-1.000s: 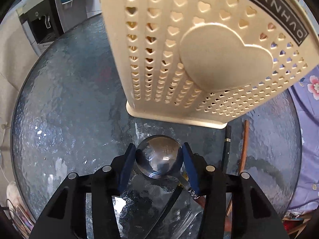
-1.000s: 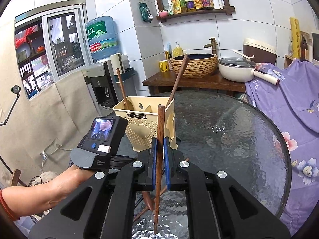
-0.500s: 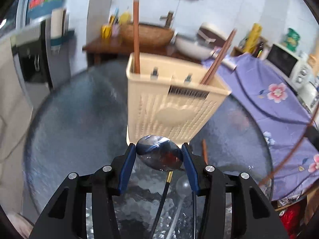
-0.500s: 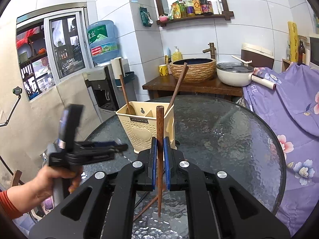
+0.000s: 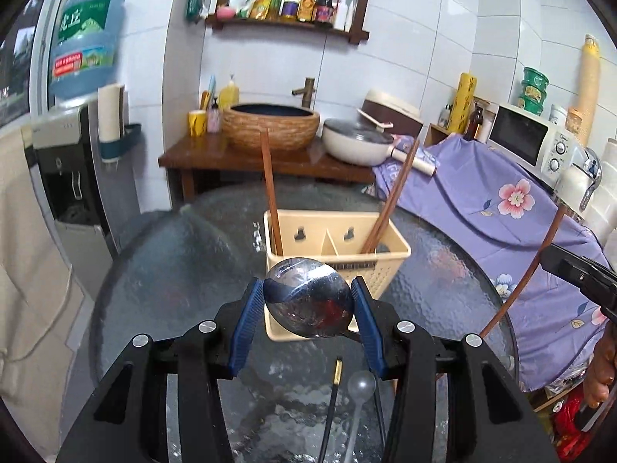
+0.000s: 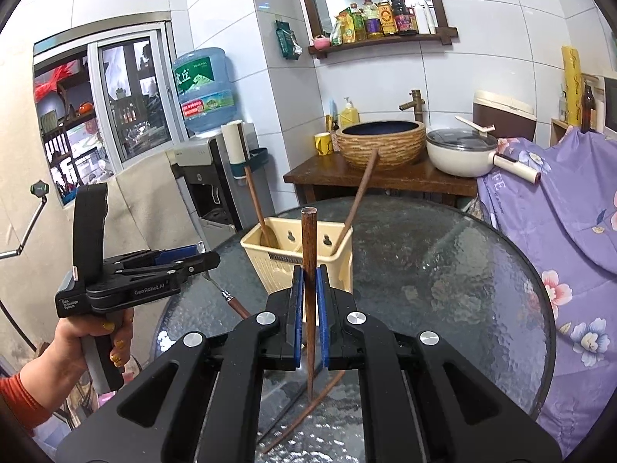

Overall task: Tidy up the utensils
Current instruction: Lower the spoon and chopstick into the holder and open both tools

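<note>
My left gripper [image 5: 308, 301] is shut on the bowl of a steel spoon [image 5: 308, 303] and holds it level, above the table, just in front of the cream utensil holder [image 5: 385, 266]. The left gripper also shows in the right wrist view [image 6: 208, 260], with the spoon's handle [image 6: 227, 297] hanging below it. My right gripper [image 6: 308, 281] is shut on a brown wooden chopstick [image 6: 308, 254] held upright, just in front of the holder [image 6: 266, 266]. The holder contains a wooden spoon [image 6: 258, 212] on its left and a chopstick [image 6: 360, 193] on its right.
The round glass table [image 6: 443, 270] carries a black chopstick [image 5: 331, 405], a clear plastic spoon [image 5: 360, 386] and a brown chopstick [image 6: 308, 413] near its front. A purple flowered cloth [image 6: 559, 231] lies right. A wooden stand with a woven basin [image 6: 381, 142] stands behind.
My left gripper has lifted the steel spoon off the table and tilted up from looking down to level, backing away from the holder. My right gripper has held the chopstick nearly still.
</note>
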